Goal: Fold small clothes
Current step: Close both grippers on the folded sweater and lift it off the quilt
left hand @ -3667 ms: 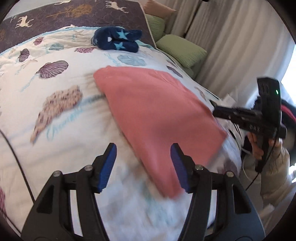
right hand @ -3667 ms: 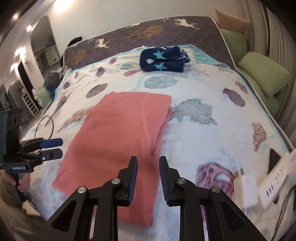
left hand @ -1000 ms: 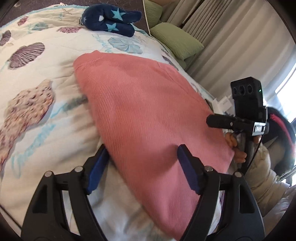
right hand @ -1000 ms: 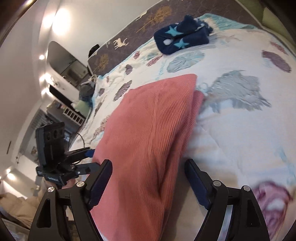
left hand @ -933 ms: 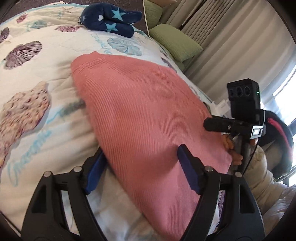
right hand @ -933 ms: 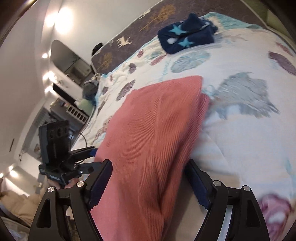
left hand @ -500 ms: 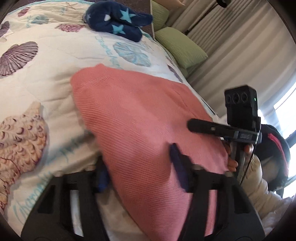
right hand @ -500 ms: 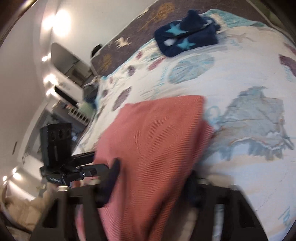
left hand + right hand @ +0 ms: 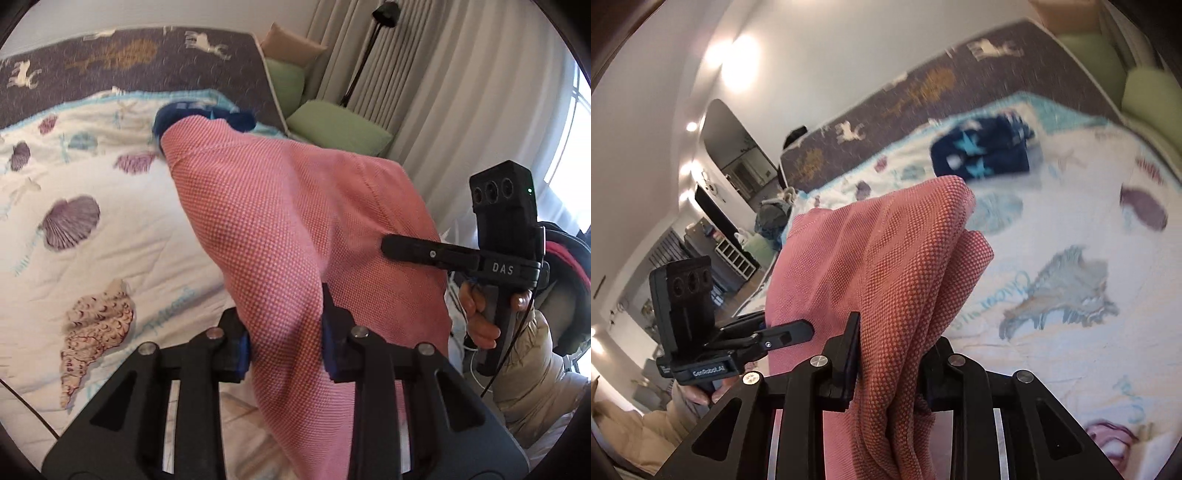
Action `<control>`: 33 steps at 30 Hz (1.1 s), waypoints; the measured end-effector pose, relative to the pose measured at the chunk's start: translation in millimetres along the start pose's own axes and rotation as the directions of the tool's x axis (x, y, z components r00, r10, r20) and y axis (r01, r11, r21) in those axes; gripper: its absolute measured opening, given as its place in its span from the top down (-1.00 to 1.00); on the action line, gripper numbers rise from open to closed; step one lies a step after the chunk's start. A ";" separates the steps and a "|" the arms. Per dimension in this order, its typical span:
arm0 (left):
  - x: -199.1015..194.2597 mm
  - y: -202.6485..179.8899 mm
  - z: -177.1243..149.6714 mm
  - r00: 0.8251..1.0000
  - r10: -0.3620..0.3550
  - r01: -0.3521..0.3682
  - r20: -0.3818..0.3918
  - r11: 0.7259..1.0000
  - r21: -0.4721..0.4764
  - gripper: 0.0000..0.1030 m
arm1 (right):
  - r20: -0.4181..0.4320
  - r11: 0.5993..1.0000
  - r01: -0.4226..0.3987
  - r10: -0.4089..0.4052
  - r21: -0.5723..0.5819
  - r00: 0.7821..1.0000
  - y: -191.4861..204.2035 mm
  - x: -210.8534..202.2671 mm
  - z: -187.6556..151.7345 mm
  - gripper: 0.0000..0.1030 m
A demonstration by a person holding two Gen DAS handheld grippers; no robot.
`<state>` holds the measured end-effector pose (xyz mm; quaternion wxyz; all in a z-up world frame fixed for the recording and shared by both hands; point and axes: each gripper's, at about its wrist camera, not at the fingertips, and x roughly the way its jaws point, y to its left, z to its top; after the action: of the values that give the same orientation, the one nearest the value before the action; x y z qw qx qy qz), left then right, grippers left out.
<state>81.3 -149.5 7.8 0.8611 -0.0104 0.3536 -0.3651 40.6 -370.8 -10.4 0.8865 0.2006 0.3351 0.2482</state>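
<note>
Left claw (image 9: 286,338) clamped on a bunched edge of the pink cloth (image 9: 295,221); right claw (image 9: 892,360) clamped on the opposite edge. Cloth hangs raised between the two, its far end draped ahead of the fingers over the quilt (image 9: 92,221). Beyond the cloth, well ahead of both claws, a navy star bundle (image 9: 982,155) sits folded: likely one piece done. Judged stage: mid-fold on the pink piece; carrying the held edge over, laying flat and releasing remain.
</note>
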 end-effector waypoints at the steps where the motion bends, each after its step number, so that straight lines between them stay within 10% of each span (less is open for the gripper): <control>1: -4.3 -3.5 1.7 1.000 0.001 -0.001 0.013 1.000 0.009 0.38 | 0.011 1.000 0.007 -0.007 -0.010 1.000 5.6 -4.3 1.7 0.48; 16: -79.2 -57.3 63.4 0.985 -0.010 -0.022 0.175 0.983 0.180 0.38 | 0.226 0.989 0.075 -0.044 -0.129 0.973 84.9 -95.4 36.3 0.49; 33: -163.9 -103.9 242.2 0.923 0.102 -0.228 0.370 0.921 0.316 0.38 | 0.434 0.952 0.123 0.010 -0.279 0.901 177.7 -169.2 205.2 0.49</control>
<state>86.8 -179.6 316.6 0.9256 0.1106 0.1248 -0.3398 18.3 -365.3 308.6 0.9654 0.1041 0.0952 0.2195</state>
